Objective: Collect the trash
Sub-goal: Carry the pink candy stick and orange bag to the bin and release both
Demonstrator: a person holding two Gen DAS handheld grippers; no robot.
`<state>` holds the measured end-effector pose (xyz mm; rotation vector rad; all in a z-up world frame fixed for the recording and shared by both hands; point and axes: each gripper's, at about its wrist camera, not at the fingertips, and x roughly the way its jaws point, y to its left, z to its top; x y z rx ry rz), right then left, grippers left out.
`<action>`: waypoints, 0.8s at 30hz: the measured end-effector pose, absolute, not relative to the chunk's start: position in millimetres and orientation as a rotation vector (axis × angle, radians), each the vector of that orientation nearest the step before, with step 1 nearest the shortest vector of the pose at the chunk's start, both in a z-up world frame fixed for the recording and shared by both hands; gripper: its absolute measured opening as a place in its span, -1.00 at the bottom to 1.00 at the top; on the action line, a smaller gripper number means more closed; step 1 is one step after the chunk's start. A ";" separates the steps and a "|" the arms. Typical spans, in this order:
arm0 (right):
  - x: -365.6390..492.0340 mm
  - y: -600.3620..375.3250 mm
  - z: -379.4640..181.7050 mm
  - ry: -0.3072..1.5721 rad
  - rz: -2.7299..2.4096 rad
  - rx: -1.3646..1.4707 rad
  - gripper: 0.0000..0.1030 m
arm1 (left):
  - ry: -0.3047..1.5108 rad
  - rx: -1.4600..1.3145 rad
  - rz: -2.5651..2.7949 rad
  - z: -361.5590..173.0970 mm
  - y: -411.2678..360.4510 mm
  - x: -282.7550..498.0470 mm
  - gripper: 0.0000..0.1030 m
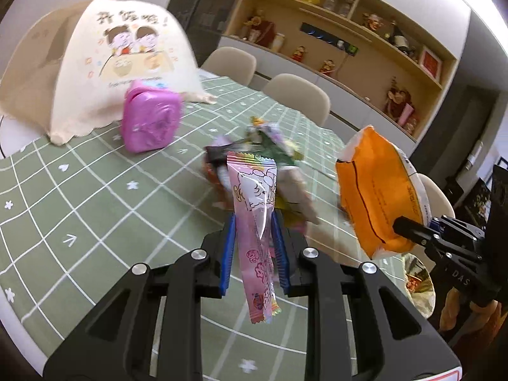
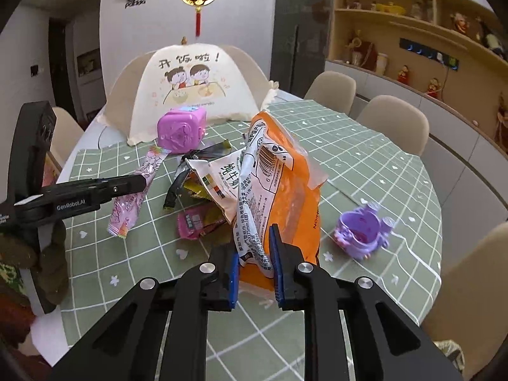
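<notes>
My left gripper [image 1: 253, 219] is shut on a long pink snack wrapper [image 1: 254, 222], which hangs above the table; the same pink wrapper [image 2: 133, 197] and the left gripper [image 2: 144, 182] show at the left of the right wrist view. My right gripper [image 2: 255, 241] is shut on a large orange and white bag [image 2: 285, 184], lifted off the cloth. That orange bag [image 1: 377, 190] and the right gripper [image 1: 397, 225] appear at the right of the left wrist view. A pile of crumpled wrappers [image 2: 203, 197] lies on the green checked tablecloth [image 2: 365, 165] between the two grippers.
A pink plastic box [image 2: 181, 130] stands before a cream mesh food cover [image 2: 187, 92] at the back. A purple toy [image 2: 362, 228] lies right of the pile. Beige chairs [image 2: 393, 123] ring the round table, and wall shelves [image 2: 444, 35] run behind.
</notes>
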<state>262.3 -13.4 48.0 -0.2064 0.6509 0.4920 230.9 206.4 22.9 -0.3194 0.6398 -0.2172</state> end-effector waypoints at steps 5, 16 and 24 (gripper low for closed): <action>249.7 -35.0 53.1 0.632 0.482 -0.179 -0.66 | 0.619 -0.280 -0.243 39.9 180.4 224.8 -0.58; 226.8 -103.4 59.5 0.583 0.416 -0.099 -0.66 | 0.630 -0.192 -0.337 53.9 105.0 221.3 -0.58; 208.4 -166.2 48.6 0.583 0.331 -0.040 -0.66 | 0.660 -0.139 -0.425 49.3 40.6 221.4 -0.57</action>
